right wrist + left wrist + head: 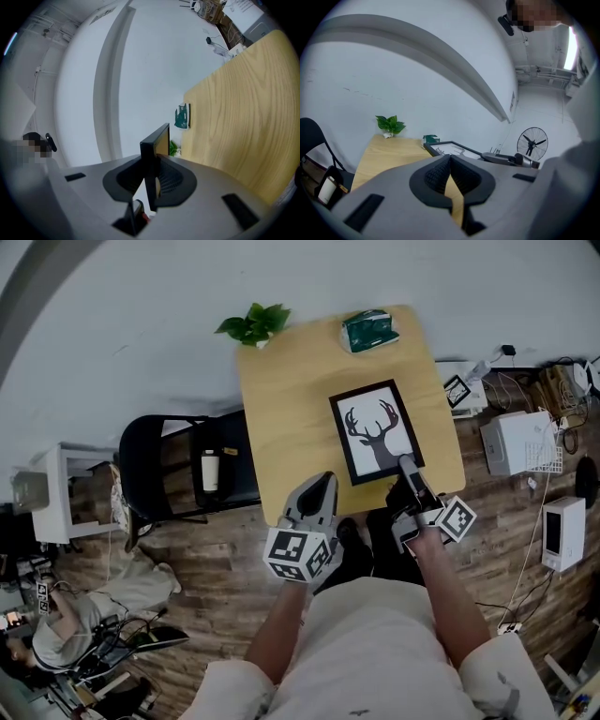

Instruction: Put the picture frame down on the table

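Note:
The picture frame [378, 432], black-edged with a deer silhouette on white, lies level over the right half of the wooden table [291, 399]. Whether it touches the top I cannot tell. My right gripper [408, 465] is shut on the frame's near right corner. In the right gripper view the frame's black edge [157, 140] stands clamped between the pads of that gripper [152, 161]. My left gripper [323, 482] hovers at the table's near edge, left of the frame, shut with nothing in it. The left gripper view shows its jaws [450, 159] closed together, with the frame [450, 149] beyond them.
A small green plant [255, 324] and a green packet [367, 330] sit at the table's far edge. A black chair [178, 470] holding a bottle stands to the left. White appliances [516, 442] and cables cover the floor on the right. A fan [532, 140] stands farther off.

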A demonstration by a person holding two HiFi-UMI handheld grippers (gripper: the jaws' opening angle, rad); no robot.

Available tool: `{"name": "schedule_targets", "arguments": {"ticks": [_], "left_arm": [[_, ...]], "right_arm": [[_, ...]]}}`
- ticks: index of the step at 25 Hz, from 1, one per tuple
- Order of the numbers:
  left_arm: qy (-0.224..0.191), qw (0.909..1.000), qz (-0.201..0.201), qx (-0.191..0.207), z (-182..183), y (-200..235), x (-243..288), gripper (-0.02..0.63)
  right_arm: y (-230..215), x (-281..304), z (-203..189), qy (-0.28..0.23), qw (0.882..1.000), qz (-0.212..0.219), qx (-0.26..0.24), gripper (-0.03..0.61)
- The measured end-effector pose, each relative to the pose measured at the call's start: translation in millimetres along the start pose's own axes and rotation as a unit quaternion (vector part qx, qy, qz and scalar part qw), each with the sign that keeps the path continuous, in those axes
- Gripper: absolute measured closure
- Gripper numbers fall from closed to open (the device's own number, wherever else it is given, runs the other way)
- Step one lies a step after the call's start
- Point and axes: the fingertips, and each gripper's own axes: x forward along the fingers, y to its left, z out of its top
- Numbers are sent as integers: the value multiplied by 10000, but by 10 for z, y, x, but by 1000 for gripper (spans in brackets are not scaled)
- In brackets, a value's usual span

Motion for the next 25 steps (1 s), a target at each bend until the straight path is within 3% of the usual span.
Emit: {"name": "schedule_targets", "arguments": {"ticks": [25], "left_arm": [[440, 9989, 120, -91, -252, 114, 682, 606]], "right_arm": [[-883, 243, 348, 146, 9966, -763, 282, 517]]}}
